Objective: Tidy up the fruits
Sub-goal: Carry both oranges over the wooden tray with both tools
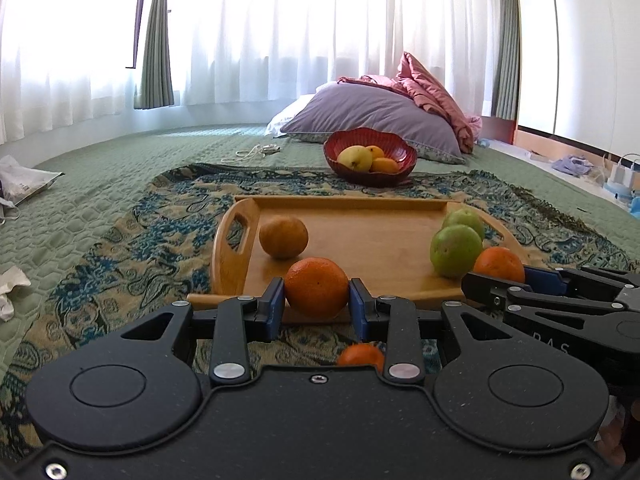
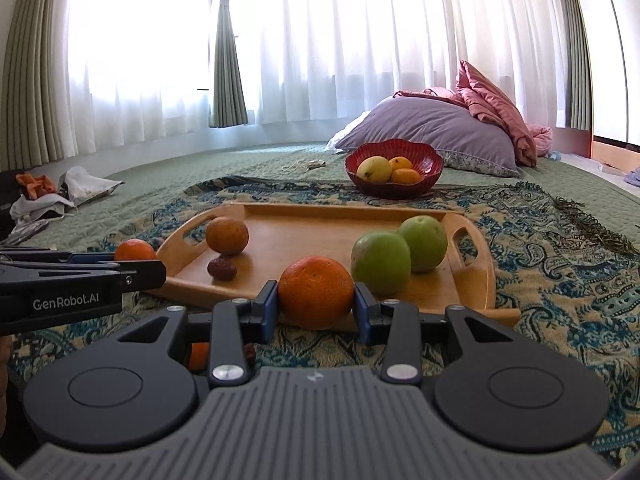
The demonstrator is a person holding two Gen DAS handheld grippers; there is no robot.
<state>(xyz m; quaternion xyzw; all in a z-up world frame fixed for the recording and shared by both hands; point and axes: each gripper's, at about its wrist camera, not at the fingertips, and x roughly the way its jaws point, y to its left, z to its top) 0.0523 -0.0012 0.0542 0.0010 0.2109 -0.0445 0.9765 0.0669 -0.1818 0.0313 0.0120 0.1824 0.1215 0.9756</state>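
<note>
Left wrist view: left gripper (image 1: 317,300) clamped on an orange (image 1: 317,287), blue pads pressed to both sides, held just above the near rim of the wooden tray (image 1: 344,204). Right wrist view: right gripper (image 2: 316,305) likewise closed on a second orange (image 2: 316,292), near the tray's near edge.

On the tray: brownish-orange fruit (image 2: 227,236) far left, small dark wrinkled fruit (image 2: 222,268) just near of it, two green fruits (image 2: 399,254) touching at right. Red bowl (image 2: 394,190) beyond the tray's far rim, already holding a yellow fruit and two small orange ones. Another small orange fruit (image 1: 361,355) on the patterned cloth (image 1: 120,248) below the left gripper.

Likely step: carrying both oranges to the bowl. Advice for doing it well:
- Keep both grips firm; round skins slip.
- Lift clear of the tray rim and the green pair before going far.
- Stagger the arrivals; bowl looks tight for two tools at once.
- Lower into a gap beside the fruit inside, then release; no dropping from height.
- Avoid nudging the bowl; soft bedding underneath, probably unsteady.
</note>
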